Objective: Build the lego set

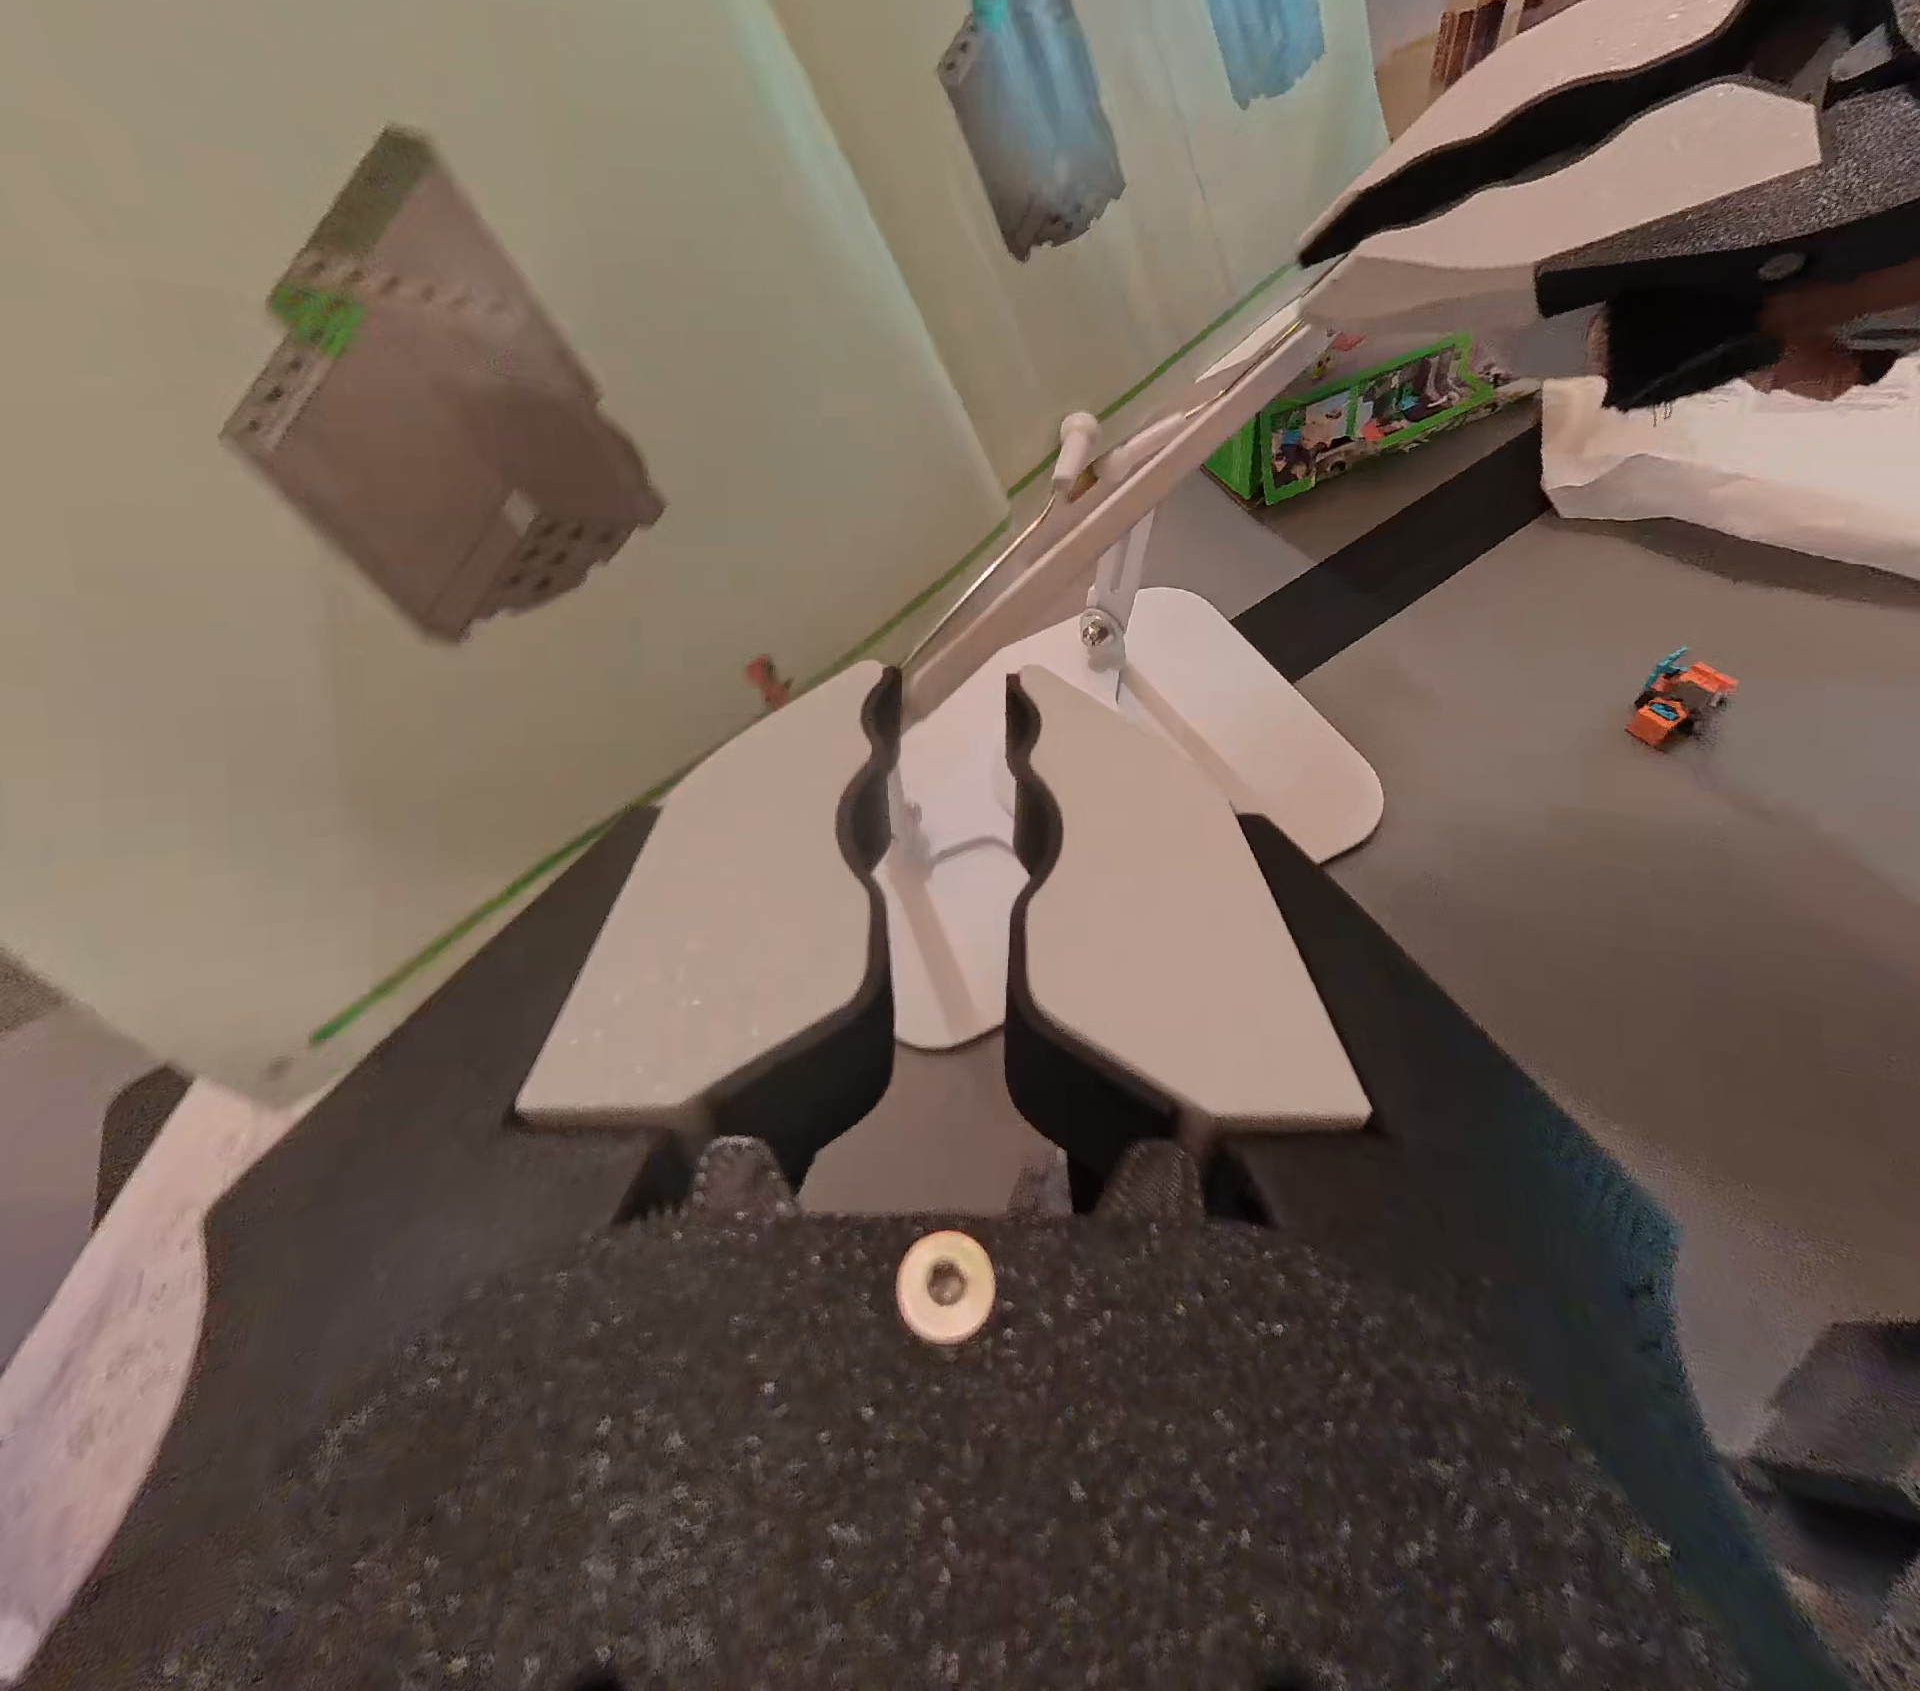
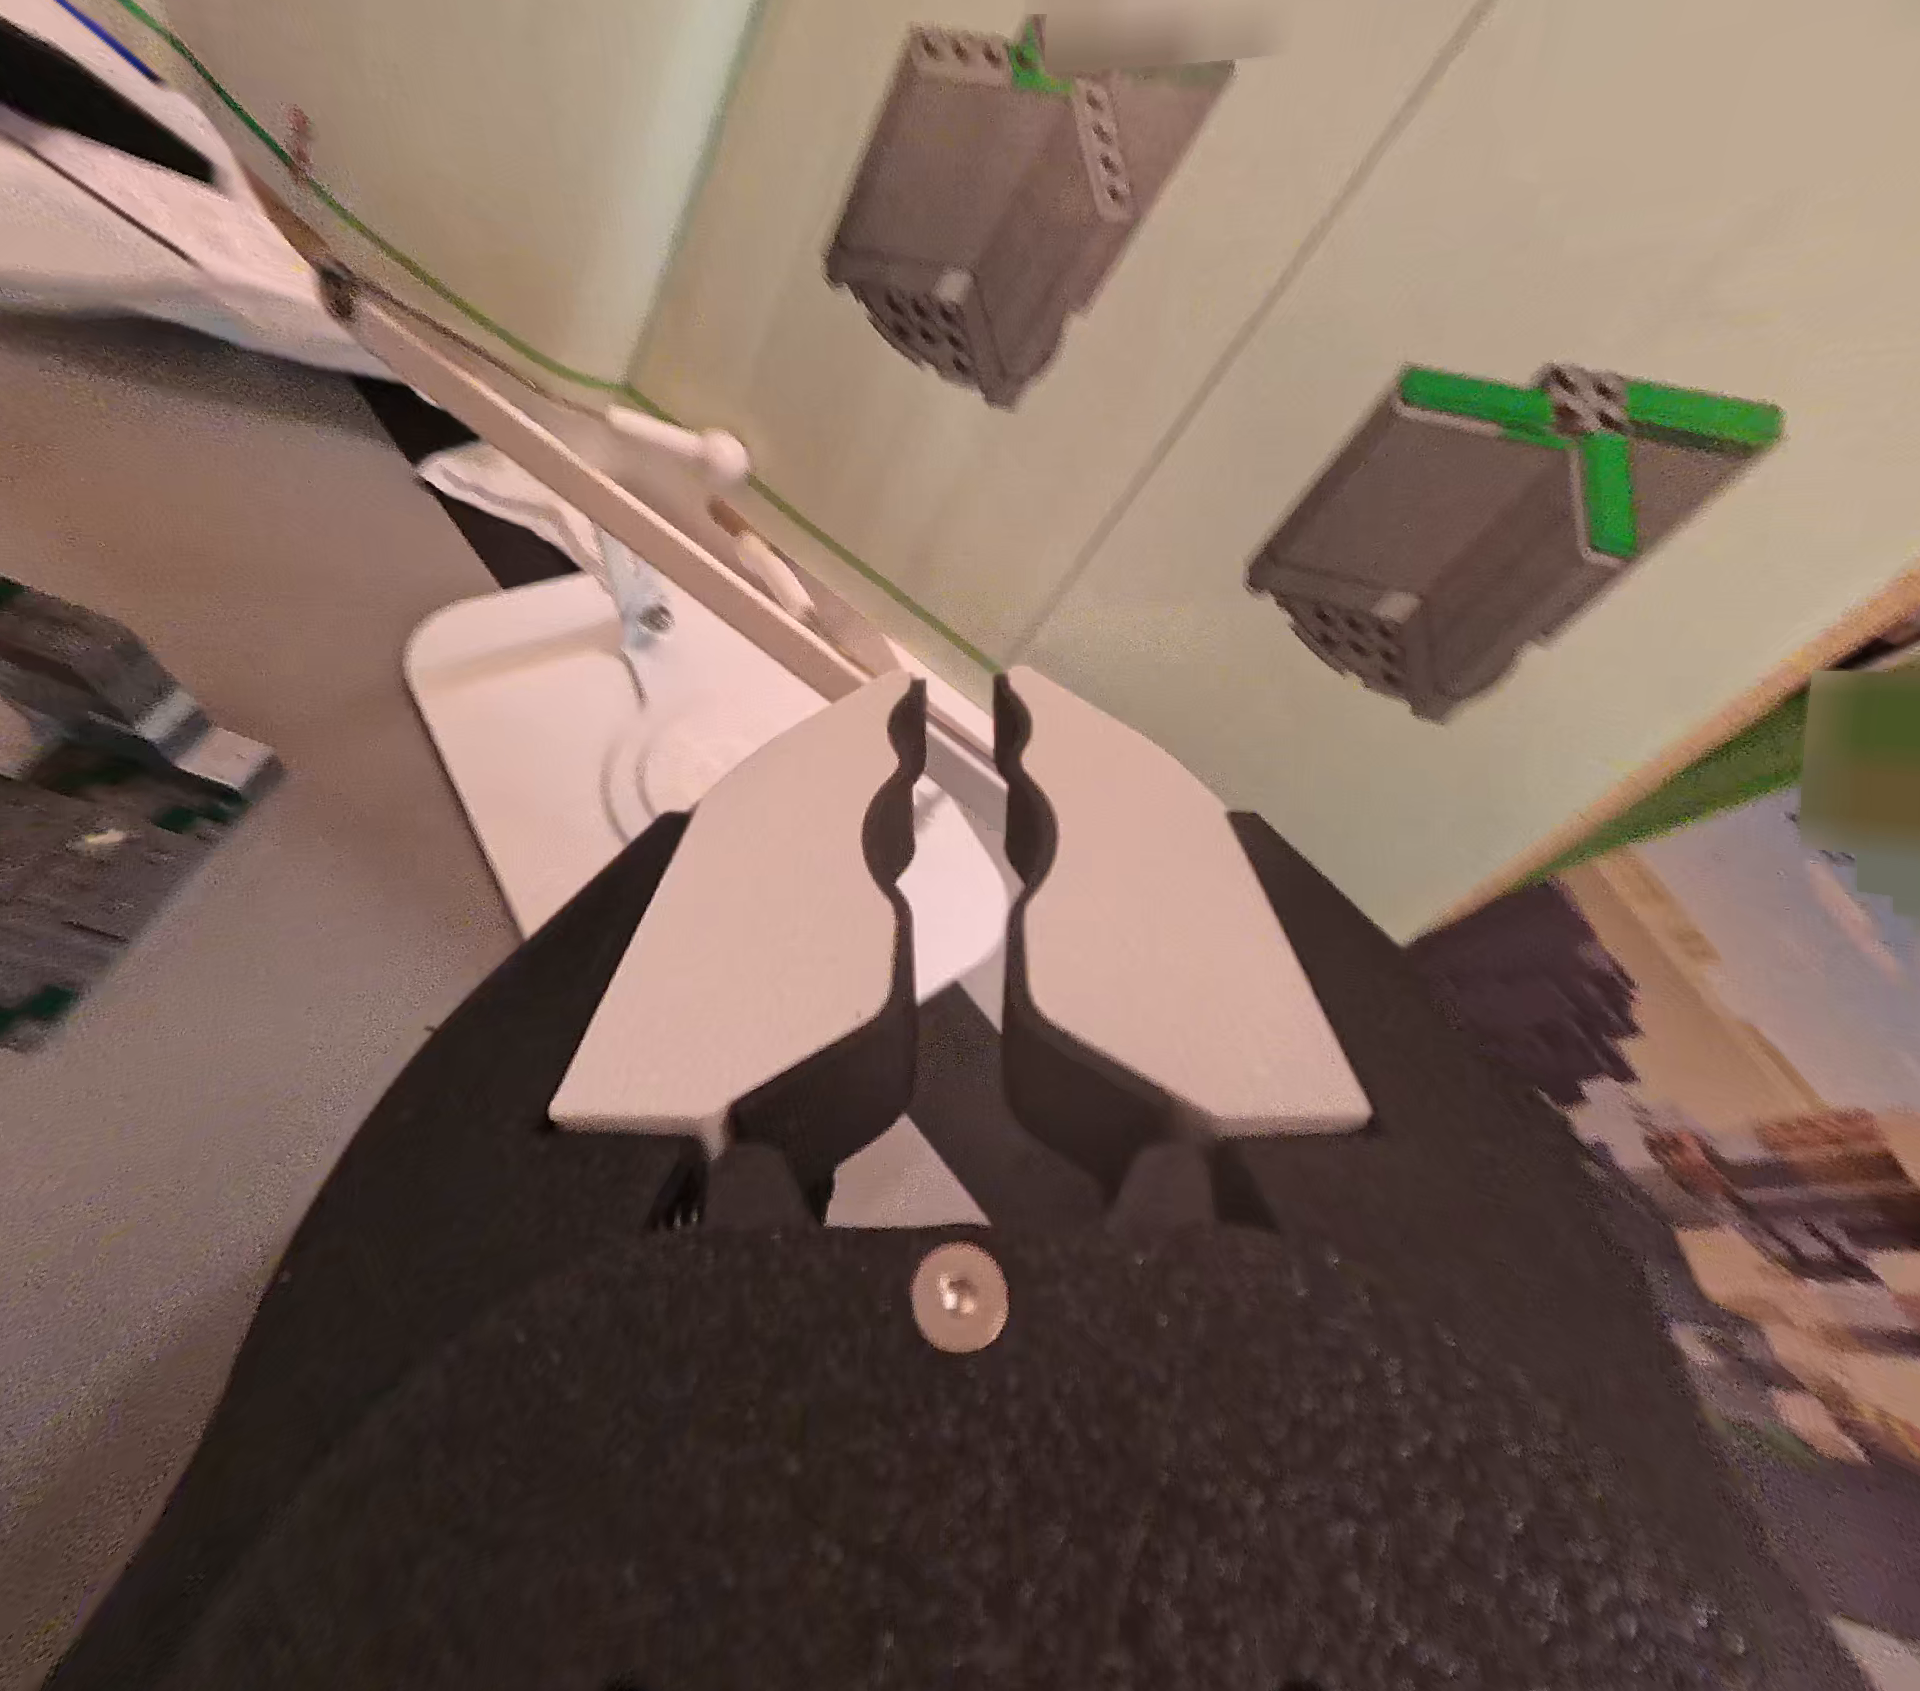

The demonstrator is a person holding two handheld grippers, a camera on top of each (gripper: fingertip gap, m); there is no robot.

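Observation:
An open instruction booklet (image 1: 520, 187) leans on a white stand (image 1: 1247, 706) and shows pictures of grey block builds. My left gripper (image 1: 945, 685) is open by a narrow gap and empty, with its tips at the booklet's lower edge above the stand base. My right gripper (image 2: 958, 685) is also open by a narrow gap, with its tips at the lower edge of the booklet (image 2: 1351, 135), where a page fold ends. It also shows in the left wrist view (image 1: 1314, 254), at the booklet's right edge. A small orange and teal lego build (image 1: 1675, 706) lies on the grey table.
A green lego box (image 1: 1351, 415) stands behind the stand, and a white bag (image 1: 1714, 457) lies to its right. In the right wrist view the stand base (image 2: 520, 685) is at the left, a blurred dark build (image 2: 94, 758) at the far left, and printed box art (image 2: 1766, 1174) at the lower right. Across from one pair of fingers to the other is roughly 15 centimeters.

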